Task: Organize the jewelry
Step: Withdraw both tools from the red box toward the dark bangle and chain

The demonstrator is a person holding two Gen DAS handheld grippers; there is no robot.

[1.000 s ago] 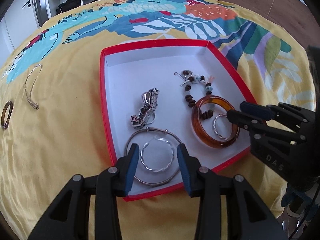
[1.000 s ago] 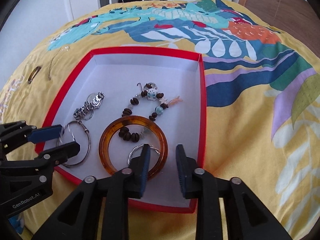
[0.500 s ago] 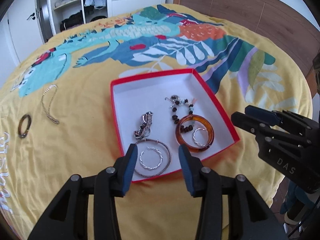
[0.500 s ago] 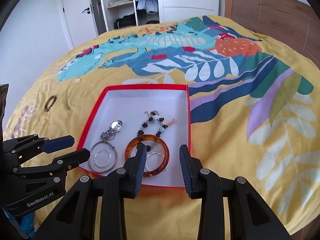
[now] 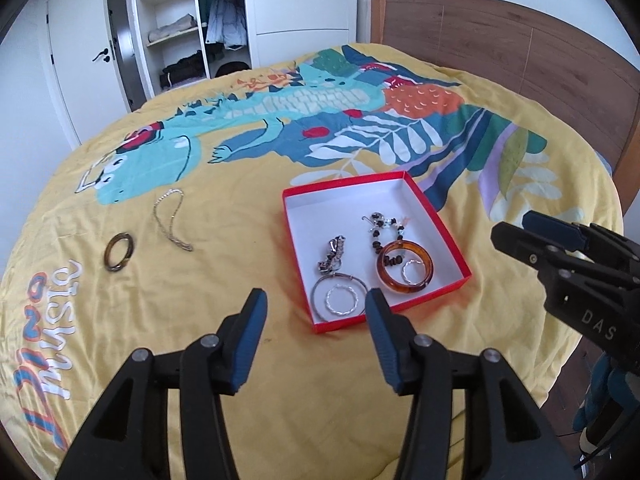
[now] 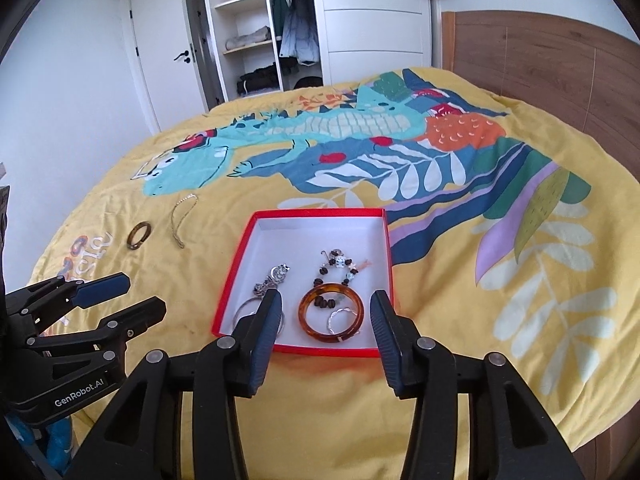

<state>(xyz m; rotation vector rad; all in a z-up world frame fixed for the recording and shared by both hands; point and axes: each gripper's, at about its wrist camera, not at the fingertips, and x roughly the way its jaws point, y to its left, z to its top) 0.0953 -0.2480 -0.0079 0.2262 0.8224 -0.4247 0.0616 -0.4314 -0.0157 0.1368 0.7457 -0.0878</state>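
Both grippers have pulled up and back from the red box since the earlier frames, so the box now looks smaller and farther off, and the wardrobe and headboard have come into sight. The fingers of both have just been opening, with nothing between them.

Left wrist view: the left gripper (image 5: 316, 304) hangs above the yellow bedspread (image 5: 240, 280) with its fingers released and empty. The red box (image 5: 424, 200) sits on the bed ahead and slightly to the right. Inside it lie a metal watch (image 5: 332, 258), a large silver hoop (image 5: 316, 292) with a twisted silver ring (image 5: 341, 301) inside it, a beaded bracelet (image 5: 386, 226), and an amber bangle (image 5: 390, 280) enclosing a small silver ring (image 5: 414, 272). Out on the bedspread, well to the left of the box, lie a thin chain (image 5: 172, 220) and a brown ring (image 5: 119, 257). The right gripper (image 5: 516, 232) enters from the right edge.

Right wrist view: the right gripper (image 6: 324, 320) is also released and empty, held above the near edge of the red box (image 6: 320, 212). The amber bangle (image 6: 308, 322) and watch (image 6: 272, 278) show between its fingers. The chain (image 6: 178, 220) and brown ring (image 6: 139, 235) lie far left on the bedspread (image 6: 460, 320). The left gripper (image 6: 132, 296) shows at the left edge, fingers apart.
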